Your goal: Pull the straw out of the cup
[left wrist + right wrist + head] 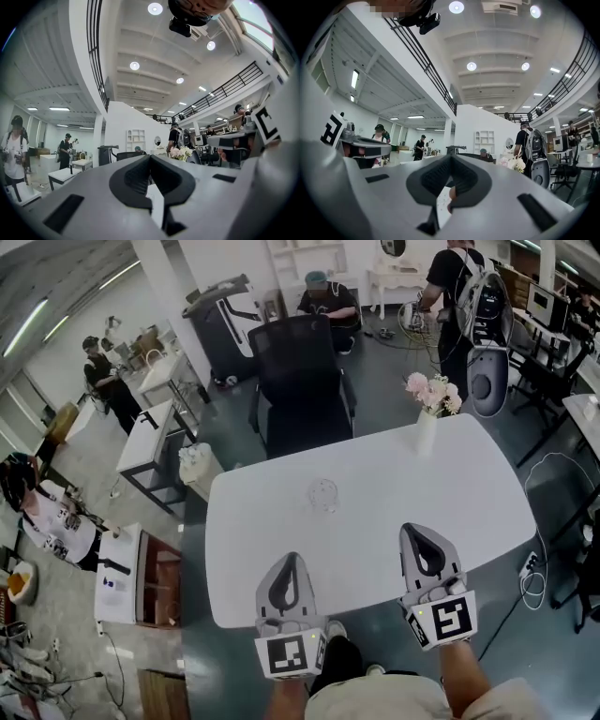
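A clear glass cup stands near the middle of the white table. I cannot make out a straw in it from the head view. My left gripper is over the table's near edge, left of and nearer to me than the cup, with its jaws closed together and nothing between them. My right gripper is to the right of the cup, also near the front edge, with its jaws meeting at the tips. In the left gripper view the left gripper points level across the table; the right gripper does the same in its own view.
A white vase of pink flowers stands at the table's far right. A black office chair is pushed up to the far side. Several people stand or sit beyond, and desks line the left.
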`<state>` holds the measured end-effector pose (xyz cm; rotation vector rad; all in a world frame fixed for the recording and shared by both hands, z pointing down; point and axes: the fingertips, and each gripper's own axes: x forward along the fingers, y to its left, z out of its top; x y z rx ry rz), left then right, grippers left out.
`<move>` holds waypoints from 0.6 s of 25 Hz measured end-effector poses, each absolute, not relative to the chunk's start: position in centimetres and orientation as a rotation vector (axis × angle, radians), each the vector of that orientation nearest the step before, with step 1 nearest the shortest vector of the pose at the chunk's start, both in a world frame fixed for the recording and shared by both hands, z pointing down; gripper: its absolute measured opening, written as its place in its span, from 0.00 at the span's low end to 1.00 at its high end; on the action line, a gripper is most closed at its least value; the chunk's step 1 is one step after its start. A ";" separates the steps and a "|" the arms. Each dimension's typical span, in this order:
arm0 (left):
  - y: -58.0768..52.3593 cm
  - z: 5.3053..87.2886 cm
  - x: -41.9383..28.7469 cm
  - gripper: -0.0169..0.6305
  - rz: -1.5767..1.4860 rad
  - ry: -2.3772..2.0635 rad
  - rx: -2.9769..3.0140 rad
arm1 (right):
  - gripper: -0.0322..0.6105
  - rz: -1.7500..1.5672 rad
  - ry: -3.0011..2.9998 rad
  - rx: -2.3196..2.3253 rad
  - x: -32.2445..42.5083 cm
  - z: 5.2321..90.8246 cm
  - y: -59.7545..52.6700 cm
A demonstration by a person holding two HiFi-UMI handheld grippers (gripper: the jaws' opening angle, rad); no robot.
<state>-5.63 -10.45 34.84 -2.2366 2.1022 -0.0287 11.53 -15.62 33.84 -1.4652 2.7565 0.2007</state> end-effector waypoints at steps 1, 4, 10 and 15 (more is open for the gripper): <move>-11.5 35.1 -6.4 0.03 -0.028 2.098 -2.245 | 0.05 0.202 2.757 -1.474 10.7 33.8 -16.7; -14.7 35.9 -8.5 0.03 -0.041 2.085 -2.265 | 0.05 0.222 2.763 -1.493 8.0 33.4 -19.8; -19.8 37.4 -12.3 0.03 -0.039 2.055 -2.318 | 0.05 0.219 2.778 -1.521 3.3 33.8 -24.3; -22.2 38.8 -14.1 0.03 -0.042 2.010 -2.353 | 0.05 0.244 2.777 -1.554 0.9 34.2 -26.9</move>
